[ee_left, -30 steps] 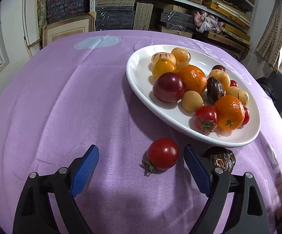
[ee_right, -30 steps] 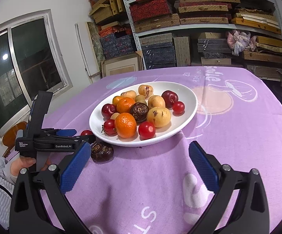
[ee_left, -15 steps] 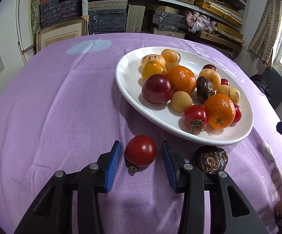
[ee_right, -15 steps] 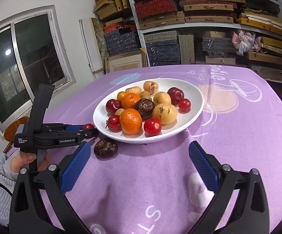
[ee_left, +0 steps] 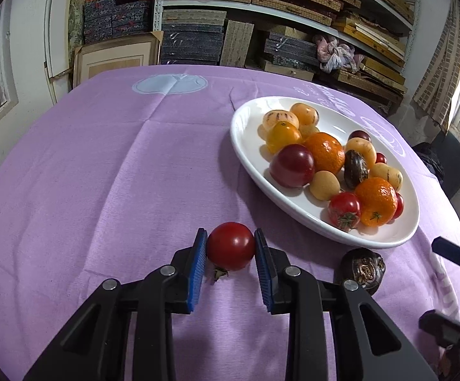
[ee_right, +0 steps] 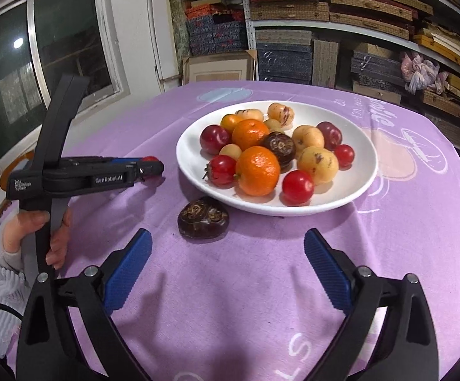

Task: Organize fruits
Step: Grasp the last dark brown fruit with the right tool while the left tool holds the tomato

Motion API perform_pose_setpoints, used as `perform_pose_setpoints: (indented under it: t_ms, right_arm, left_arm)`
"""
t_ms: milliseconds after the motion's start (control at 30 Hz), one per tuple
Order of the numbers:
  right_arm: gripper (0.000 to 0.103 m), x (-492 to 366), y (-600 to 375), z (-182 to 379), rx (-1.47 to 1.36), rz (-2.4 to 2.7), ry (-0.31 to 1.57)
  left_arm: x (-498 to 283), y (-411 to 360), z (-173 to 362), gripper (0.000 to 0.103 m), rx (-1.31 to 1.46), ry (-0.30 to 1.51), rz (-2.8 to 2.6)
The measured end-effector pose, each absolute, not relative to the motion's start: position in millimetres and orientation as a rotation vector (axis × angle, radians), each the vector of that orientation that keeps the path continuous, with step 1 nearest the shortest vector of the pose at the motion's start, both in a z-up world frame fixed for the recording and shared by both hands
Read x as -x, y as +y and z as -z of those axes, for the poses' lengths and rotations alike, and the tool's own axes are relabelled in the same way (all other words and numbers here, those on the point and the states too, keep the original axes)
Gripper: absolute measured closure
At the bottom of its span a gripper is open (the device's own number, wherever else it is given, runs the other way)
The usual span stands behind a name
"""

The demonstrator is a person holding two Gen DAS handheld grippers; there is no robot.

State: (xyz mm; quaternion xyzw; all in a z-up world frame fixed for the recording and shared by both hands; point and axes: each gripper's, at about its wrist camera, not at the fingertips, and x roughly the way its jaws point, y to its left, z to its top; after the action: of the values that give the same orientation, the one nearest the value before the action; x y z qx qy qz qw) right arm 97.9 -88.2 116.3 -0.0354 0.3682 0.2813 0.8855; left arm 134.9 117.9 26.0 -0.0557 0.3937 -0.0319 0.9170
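Note:
My left gripper (ee_left: 231, 249) is shut on a red tomato (ee_left: 231, 245), low over the purple cloth just left of the white plate (ee_left: 249, 146). The plate holds several fruits: oranges, tomatoes, plums and pale yellow ones. A dark brown fruit (ee_left: 362, 267) lies on the cloth by the plate's near rim. In the right wrist view my right gripper (ee_right: 228, 258) is open and empty, hovering just behind the dark brown fruit (ee_right: 203, 217). The left gripper (ee_right: 149, 166) shows there at the left, with the tomato (ee_right: 150, 159) between its pads, beside the plate (ee_right: 361, 171).
The purple cloth (ee_left: 103, 165) covers the whole table. Shelves of stacked boxes (ee_left: 261, 9) stand behind the far edge. A window (ee_right: 39, 73) is at the left in the right wrist view. The hand holding the left gripper (ee_right: 33, 231) is at the table's left edge.
My left gripper has closed from wide open onto the red tomato. The right gripper has moved in towards the dark brown fruit and stays open.

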Motion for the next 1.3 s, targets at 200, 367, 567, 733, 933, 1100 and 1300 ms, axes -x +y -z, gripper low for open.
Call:
perform_pose_setpoints:
  t_ms: [200,367,567,733,933,1100,1300]
  right_arm:
    - [0.020,-117.9,-49.2,-100.6,0.127,-0.536,0.883]
    - [0.028,-131.4,-33.3,-90.3,0.151,-0.496,0.929]
    - [0.038,-139.7,-21.7,-82.8,0.195,-0.461,0.939]
    - [0.054,-137.5,-19.1,-84.4,0.223,-0.475,0.930]
    - [0.055,-115.9,-31.7,-85.3,0.216,-0.522,0.941]
    - [0.054,-87.0,-65.3,-87.5,0.145,-0.555,0.947]
    - [0.055,-86.0,-118.5,-136.0,0.019,-0.544,0.868]
  left_arm:
    - [-134.9,137.7,-28.3,0.073,0.189,0.806,0.051]
    - [-132.0,135.5,-33.0,0.073,0.187,0.792,0.063]
    - [-130.7,135.4,-36.0,0.073,0.204,0.787,0.084]
    - [-131.8,134.8,-36.1,0.073,0.212,0.790,0.092]
    - [-132.8,132.5,-34.5,0.073,0.209,0.796,0.106]
    - [-126.1,121.0,-36.2,0.073,0.181,0.786,0.124]
    - [-113.2,102.8,-76.5,0.073,0.192,0.701,0.190]
